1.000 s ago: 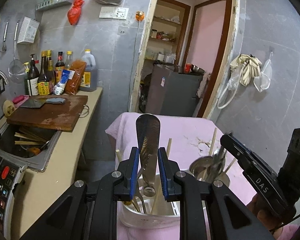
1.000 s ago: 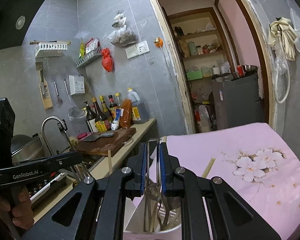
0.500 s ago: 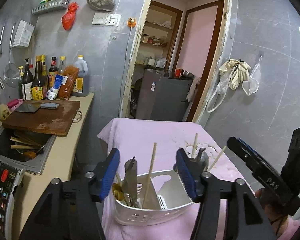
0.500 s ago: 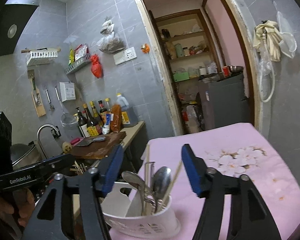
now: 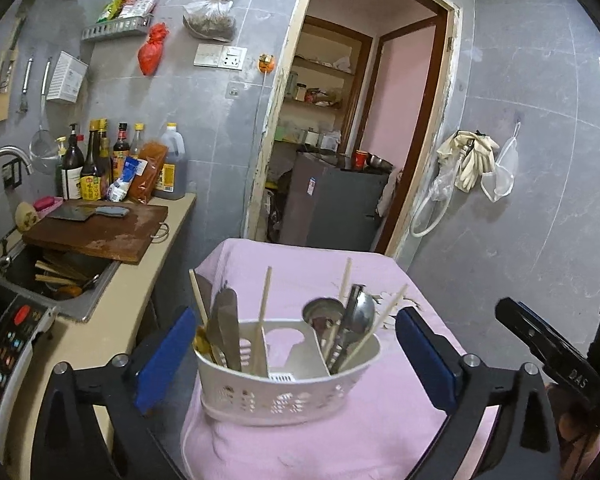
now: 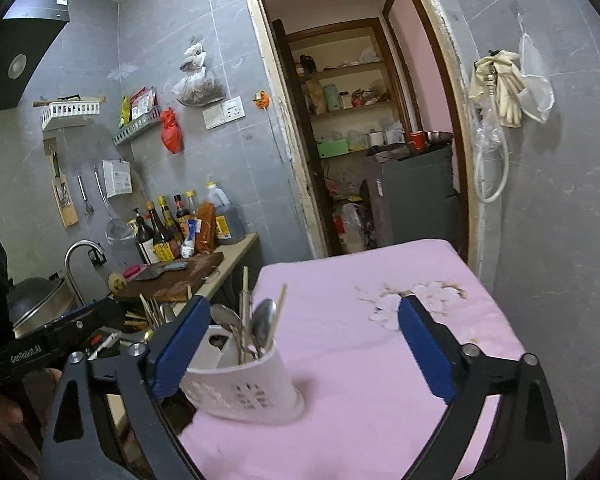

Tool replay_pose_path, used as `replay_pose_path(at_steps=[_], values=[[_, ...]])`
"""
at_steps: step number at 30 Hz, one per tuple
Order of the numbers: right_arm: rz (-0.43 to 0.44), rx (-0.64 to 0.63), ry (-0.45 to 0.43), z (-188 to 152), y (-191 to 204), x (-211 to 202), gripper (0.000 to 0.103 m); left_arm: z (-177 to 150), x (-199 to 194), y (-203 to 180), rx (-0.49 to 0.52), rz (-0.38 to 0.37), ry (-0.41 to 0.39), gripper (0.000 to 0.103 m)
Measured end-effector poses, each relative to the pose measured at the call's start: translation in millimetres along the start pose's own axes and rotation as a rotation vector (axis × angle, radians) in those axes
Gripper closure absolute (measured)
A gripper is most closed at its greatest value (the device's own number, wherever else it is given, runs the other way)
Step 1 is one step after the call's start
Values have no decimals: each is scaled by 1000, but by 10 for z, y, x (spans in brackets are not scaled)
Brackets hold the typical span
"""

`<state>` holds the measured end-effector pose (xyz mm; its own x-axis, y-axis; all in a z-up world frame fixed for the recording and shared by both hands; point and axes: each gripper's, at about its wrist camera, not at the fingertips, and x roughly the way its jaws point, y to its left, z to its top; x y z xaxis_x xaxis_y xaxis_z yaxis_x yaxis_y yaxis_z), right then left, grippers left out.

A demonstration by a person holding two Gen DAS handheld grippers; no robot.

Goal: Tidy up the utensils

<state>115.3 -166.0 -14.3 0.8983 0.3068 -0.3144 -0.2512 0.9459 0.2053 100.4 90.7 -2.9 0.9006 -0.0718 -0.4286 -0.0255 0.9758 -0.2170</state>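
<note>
Utensils stand sorted in a white perforated caddy (image 5: 288, 384) on the pink floral cloth (image 5: 340, 440), straight ahead of the left gripper (image 5: 296, 354) and framed between its two blue pads. That gripper is spread wide and grasps nothing. In the caddy's compartment nearer the left pad (image 5: 164, 356) sit a flat steel knife (image 5: 228, 328) and pale chopsticks (image 5: 265, 308); in the one nearer the right pad, two spoons (image 5: 362, 312) with more chopsticks leaning outward (the middle section looks bare apart from one stick against its divider).

From the right gripper (image 6: 300, 348), likewise released and holding nothing, the caddy (image 6: 244, 388) lies low and toward its left pad (image 6: 180, 352), partly overlapped by it, while the cloth (image 6: 360, 360) fills the gap ahead. Beyond the left gripper's left side are a counter with a wooden cutting board (image 5: 100, 232), a cleaver (image 5: 82, 213) and a row of sauce bottles (image 5: 100, 164).
</note>
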Motion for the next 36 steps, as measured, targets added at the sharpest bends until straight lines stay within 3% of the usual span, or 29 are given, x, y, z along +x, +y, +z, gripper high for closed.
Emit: replay_pose_path(at_steps=[9, 19, 36], values=[[-64, -68, 11, -130, -142, -491, 2, -310, -323, -219, 14, 53, 11, 1], [-101, -49, 37, -284, -273, -727, 2, -617, -542, -347, 26, 88, 48, 1], [-84, -50, 41, -308, -275, -745, 2, -620, -579, -429, 25, 99, 33, 1]])
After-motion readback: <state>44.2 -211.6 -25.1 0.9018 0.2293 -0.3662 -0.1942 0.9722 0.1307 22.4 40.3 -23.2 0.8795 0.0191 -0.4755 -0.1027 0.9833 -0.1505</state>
